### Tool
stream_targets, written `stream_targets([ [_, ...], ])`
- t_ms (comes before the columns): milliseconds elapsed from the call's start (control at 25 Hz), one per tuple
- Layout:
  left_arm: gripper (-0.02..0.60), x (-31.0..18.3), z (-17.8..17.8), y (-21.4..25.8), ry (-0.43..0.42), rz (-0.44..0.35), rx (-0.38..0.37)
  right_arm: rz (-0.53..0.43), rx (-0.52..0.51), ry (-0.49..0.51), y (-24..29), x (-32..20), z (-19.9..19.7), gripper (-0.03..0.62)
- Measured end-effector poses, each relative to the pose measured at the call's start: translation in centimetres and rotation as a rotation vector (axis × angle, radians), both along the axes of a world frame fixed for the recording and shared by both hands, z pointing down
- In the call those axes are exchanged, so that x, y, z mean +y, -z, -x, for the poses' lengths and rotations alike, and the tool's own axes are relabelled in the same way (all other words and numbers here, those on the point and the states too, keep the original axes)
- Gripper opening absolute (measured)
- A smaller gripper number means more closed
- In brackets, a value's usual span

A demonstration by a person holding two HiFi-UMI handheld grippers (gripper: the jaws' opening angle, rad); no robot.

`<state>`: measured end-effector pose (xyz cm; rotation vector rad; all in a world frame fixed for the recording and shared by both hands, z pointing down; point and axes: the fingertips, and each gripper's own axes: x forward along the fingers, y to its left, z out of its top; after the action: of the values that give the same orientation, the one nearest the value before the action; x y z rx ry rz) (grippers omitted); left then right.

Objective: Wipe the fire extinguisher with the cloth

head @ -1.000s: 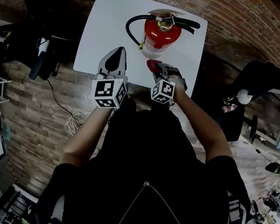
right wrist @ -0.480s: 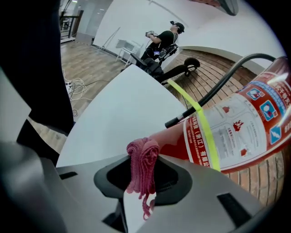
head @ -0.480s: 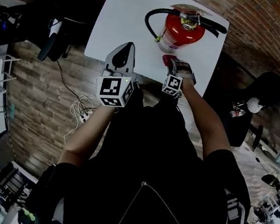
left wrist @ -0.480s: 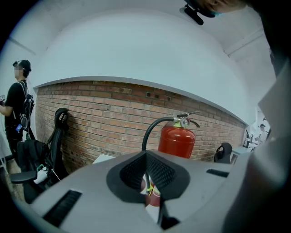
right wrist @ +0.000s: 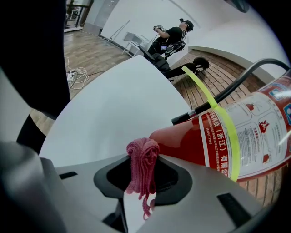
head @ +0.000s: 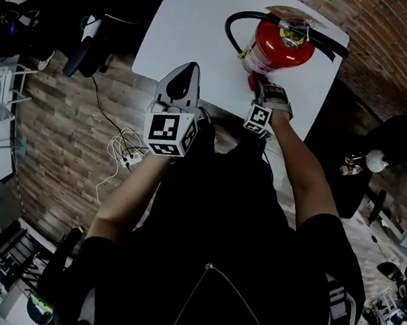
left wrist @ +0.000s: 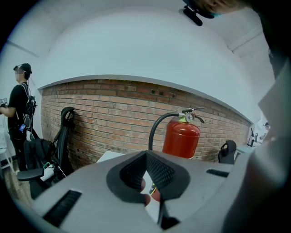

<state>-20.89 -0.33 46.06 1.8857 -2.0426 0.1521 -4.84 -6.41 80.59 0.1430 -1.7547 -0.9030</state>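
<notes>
A red fire extinguisher (head: 280, 44) with a black hose stands upright at the far right of the white table (head: 205, 26). My right gripper (head: 260, 85) is shut on a bunched pink cloth (right wrist: 142, 164). The cloth is pressed against the extinguisher's lower body (right wrist: 236, 132), beside its yellow-green strap. My left gripper (head: 188, 68) hovers over the table's near edge, left of the extinguisher, shut with nothing in it. In the left gripper view the extinguisher (left wrist: 181, 136) stands ahead and slightly right of the left gripper (left wrist: 146, 153).
A black office chair (head: 85, 48) stands left of the table, with white cables (head: 124, 152) on the wooden floor beside it. Another dark chair (head: 405, 139) is at the right. A brick wall (left wrist: 113, 118) backs the table. A person (left wrist: 20, 104) stands off to the left.
My right gripper has carried the cloth forward until it touches the extinguisher's base. The left gripper has stayed shut near the table's front edge.
</notes>
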Motion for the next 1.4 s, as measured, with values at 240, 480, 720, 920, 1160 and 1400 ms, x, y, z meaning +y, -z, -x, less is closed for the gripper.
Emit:
stream_targets([
  [240, 0.008, 0.3, -0.5, -0.2, -0.008, 0.003, 0.002, -0.018, -0.015, -0.034, 0.9, -0.1, 0.0, 0.124],
  [480, 0.008, 0.0, -1.2, -0.3, -0.030, -0.005, 0.009, -0.009, -0.044, -0.054, 2.8, 0.0, 0.3, 0.124],
  [720, 0.008, -0.6, -1.7, 0.4, -0.049, -0.028, 0.012, -0.010, -0.072, -0.067, 5.1, 0.2, 0.5, 0.124],
  [920, 0.008, -0.9, -2.1, 1.0, -0.061, -0.047, 0.016, -0.021, -0.085, -0.068, 7.0, 0.3, 0.4, 0.124],
  [1160, 0.008, -1.2, -2.8, 1.2, -0.076, -0.060, 0.023, -0.038, -0.092, -0.062, 8.9, 0.3, 0.2, 0.124],
  [1400, 0.008, -1.3, -3.0, 1.6, -0.085, -0.073, 0.028, -0.048, -0.100, -0.059, 10.9, 0.4, 0.4, 0.124],
])
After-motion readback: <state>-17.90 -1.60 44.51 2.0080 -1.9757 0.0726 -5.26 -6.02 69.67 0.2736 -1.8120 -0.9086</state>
